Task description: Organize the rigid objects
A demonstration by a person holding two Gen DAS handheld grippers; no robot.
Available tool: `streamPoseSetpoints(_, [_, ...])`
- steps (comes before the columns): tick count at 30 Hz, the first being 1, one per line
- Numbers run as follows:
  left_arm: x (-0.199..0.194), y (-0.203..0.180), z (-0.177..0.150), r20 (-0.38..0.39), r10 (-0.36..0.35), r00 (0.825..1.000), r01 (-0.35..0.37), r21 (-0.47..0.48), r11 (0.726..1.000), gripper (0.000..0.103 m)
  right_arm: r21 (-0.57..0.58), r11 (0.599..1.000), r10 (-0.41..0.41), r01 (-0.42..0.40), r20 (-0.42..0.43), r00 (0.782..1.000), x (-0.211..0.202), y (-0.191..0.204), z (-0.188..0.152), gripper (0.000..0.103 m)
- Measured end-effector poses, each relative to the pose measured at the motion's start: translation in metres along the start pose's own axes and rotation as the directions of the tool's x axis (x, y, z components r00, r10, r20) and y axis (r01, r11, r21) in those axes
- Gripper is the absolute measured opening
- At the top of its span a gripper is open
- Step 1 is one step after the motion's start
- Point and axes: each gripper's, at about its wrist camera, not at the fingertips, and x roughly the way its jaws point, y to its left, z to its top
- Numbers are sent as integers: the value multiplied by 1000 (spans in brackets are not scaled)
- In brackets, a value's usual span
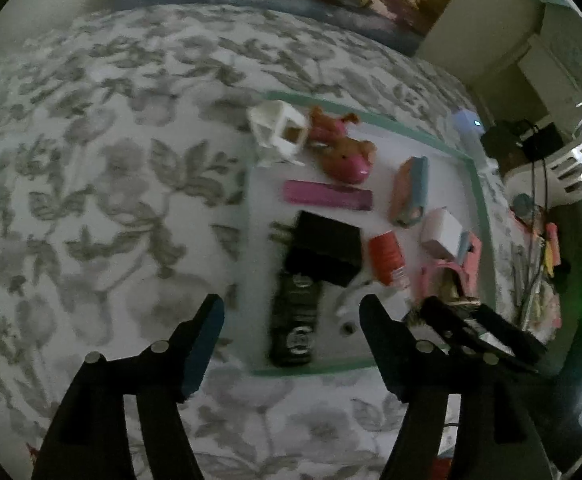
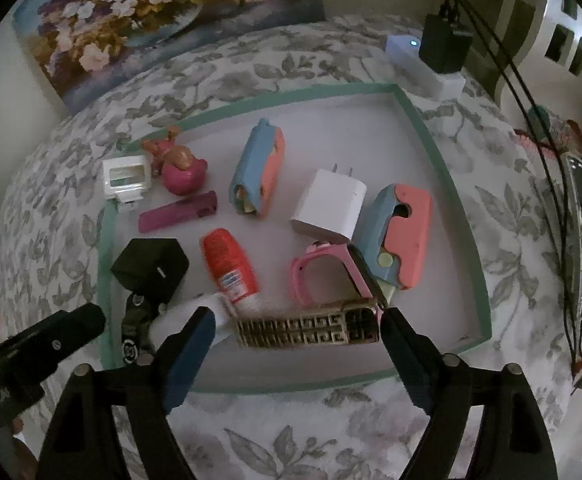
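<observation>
A white tray with a green rim (image 2: 443, 160) lies on a floral bedspread and holds several small objects. In the right wrist view I see a gold patterned bar (image 2: 311, 330), a pink watch (image 2: 327, 276), a red bottle (image 2: 229, 266), a white charger (image 2: 329, 204), a black charger (image 2: 151, 266) and two blue-and-pink cases (image 2: 257, 168). My right gripper (image 2: 297, 332) is open, its fingers on either side of the gold bar. My left gripper (image 1: 291, 322) is open above the tray's near edge, over a black printed item (image 1: 295, 320). The tray also shows in the left wrist view (image 1: 479, 200).
A pink toy figure (image 2: 181, 168), a white holder (image 2: 127, 178) and a magenta bar (image 2: 177, 212) lie at the tray's left. A white device with a light (image 2: 415, 64) and black cables (image 2: 531, 120) lie beyond the tray. A floral painting (image 2: 163, 12) leans behind the bed.
</observation>
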Motion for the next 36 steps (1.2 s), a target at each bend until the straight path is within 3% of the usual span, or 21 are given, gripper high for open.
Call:
streamPoseSetpoints(5, [-3,12,-7,13,74,997,-74,12,997,73,-3,1000,6,-6,21,1000,-4,6,-10,101])
streamPoseSetpoints(8, [-5,20,-13,17,108,994,-109,14,994,86,-15,1000,6,-5,37,999,-7,10,-16,103])
streamPoseSetpoints(12, [-11,30,-21,34,125,992,-125,11,992,87,-29,1000,1,0,56,998,-11,16,-23,103])
streamPoseSetpoints(15, [-11,32,-21,51,142,989,-143,8,990,95,-31,1000,-1,3,63,998,-13,18,-27,103])
streamPoseSetpoints(25, [-28,48,-31,99,167,981,-168,-1,986,95,-55,998,-10,15,82,997,-22,29,-40,103])
streamPoseSetpoints(36, [-37,56,-36,102,201,974,-201,-3,979,95,-76,997,-24,31,96,995,-27,36,-46,103])
